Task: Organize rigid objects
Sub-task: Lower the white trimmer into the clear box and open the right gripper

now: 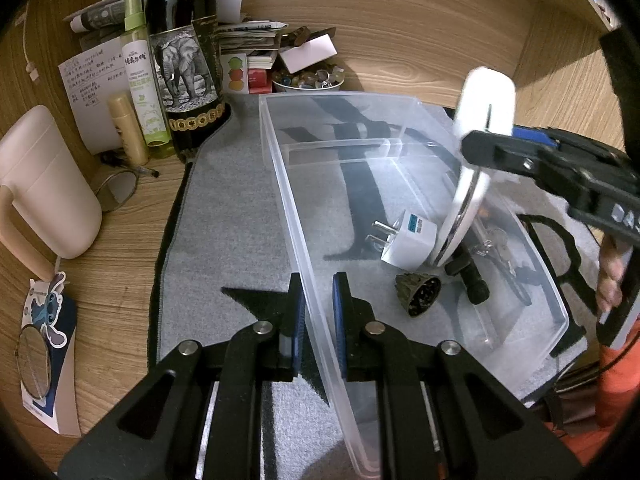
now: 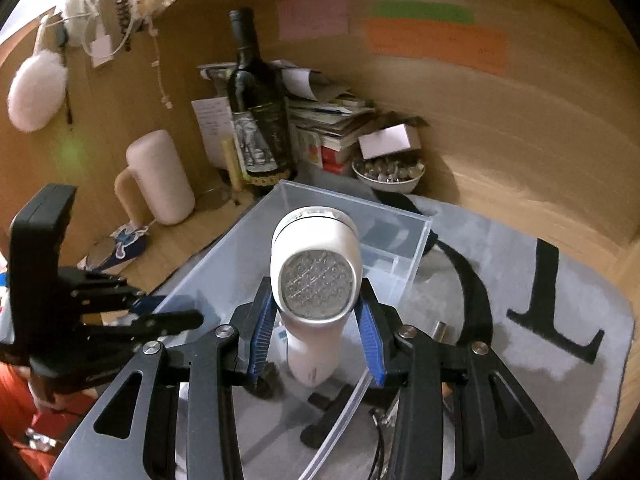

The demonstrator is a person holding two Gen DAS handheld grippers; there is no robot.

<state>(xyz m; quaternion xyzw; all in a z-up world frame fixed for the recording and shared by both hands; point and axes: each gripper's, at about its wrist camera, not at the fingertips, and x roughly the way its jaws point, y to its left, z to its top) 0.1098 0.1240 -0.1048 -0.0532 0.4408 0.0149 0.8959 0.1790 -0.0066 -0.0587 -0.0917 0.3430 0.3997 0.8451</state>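
A clear plastic bin [image 1: 280, 152] stands on a grey mat. My left gripper [image 1: 319, 304] is shut on the bin's near-left wall, one finger on each side. Inside lie a white plug adapter [image 1: 406, 244], a dark ridged cap [image 1: 418, 294], a black bolt [image 1: 472, 280] and keys [image 1: 500, 244]. My right gripper [image 2: 316, 312] is shut on a white lint shaver [image 2: 316, 276] with a round metal mesh head, held above the bin [image 2: 412, 256]. In the left wrist view the shaver [image 1: 476, 160] hangs over the bin's right side.
A wine bottle [image 1: 184, 52], spray bottle [image 1: 140, 80], cream jug [image 1: 44, 184], paper stack and a bowl of stones [image 1: 308, 80] crowd the back left. Wooden walls close the back and right. A round mirror [image 1: 34, 362] lies at the left.
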